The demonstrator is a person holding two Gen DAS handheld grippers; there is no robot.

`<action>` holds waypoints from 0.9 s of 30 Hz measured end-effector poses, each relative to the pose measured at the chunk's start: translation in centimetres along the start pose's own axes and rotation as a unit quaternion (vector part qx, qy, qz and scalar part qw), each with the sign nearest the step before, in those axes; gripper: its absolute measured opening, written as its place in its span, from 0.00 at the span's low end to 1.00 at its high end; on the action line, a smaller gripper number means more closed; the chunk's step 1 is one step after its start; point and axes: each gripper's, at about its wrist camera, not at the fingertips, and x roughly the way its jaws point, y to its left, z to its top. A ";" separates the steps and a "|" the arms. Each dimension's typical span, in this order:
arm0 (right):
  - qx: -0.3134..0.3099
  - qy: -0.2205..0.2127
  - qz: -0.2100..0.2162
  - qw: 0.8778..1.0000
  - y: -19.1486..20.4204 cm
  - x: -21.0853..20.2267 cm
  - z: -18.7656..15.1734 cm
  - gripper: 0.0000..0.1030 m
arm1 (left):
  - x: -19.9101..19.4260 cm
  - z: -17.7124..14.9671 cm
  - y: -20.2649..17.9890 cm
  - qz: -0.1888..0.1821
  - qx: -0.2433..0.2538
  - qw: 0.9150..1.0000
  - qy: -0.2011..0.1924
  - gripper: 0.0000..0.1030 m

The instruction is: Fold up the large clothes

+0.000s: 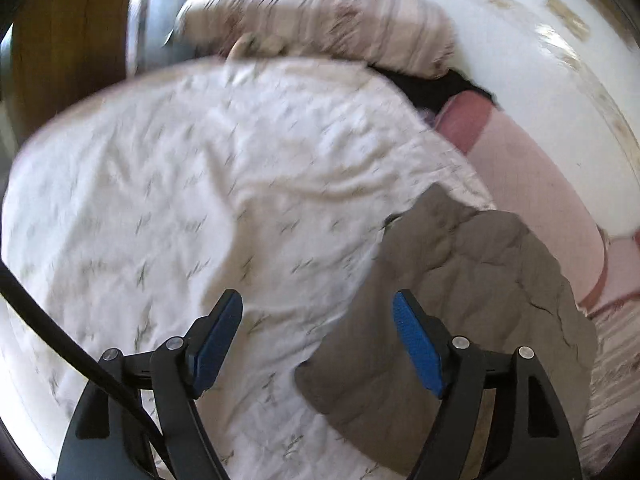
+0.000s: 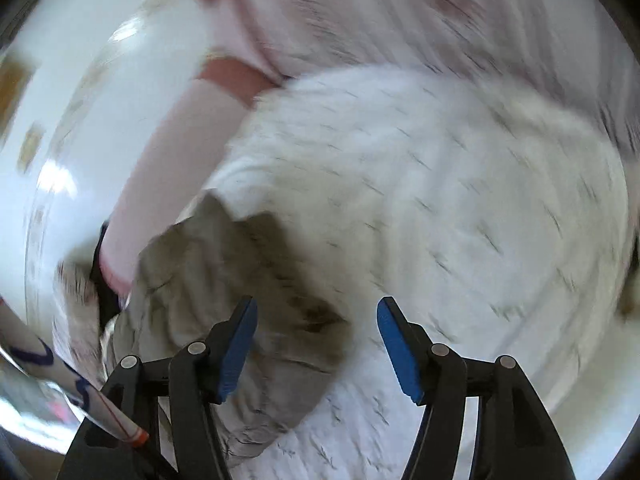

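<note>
Left wrist: grey garment (image 1: 460,280) edge on white bedspread (image 1: 180,180)

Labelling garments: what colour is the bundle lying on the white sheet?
Grey-brown garment, plain; clearest in the left wrist view.

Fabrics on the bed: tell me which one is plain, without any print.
The grey-brown garment, lying crumpled on the white leaf-printed sheet; the pillow behind is striped.

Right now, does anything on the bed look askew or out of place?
Yes. The grey-brown garment lies crumpled in a rumpled heap on the white patterned bedding, not spread flat. Both the left gripper and right gripper are open above it with nothing between their pads. Both views are motion-blurred, so finer damage cannot be judged.
</note>
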 end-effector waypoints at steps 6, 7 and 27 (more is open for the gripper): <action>-0.220 -0.030 0.059 0.973 10.3 1.0 -4.5 0.44 | -2.6 -3.0 -9.5 -0.036 0.170 0.982 -0.070 0.75; -0.244 -0.028 0.072 0.967 11.9 1.9 -5.4 0.41 | -2.6 -3.9 -11.3 -0.044 0.202 0.976 -0.074 0.75; -0.358 -0.017 -0.015 0.933 16.5 13.9 -8.7 0.40 | 5.9 -8.0 -18.8 -0.028 0.307 0.949 -0.069 0.88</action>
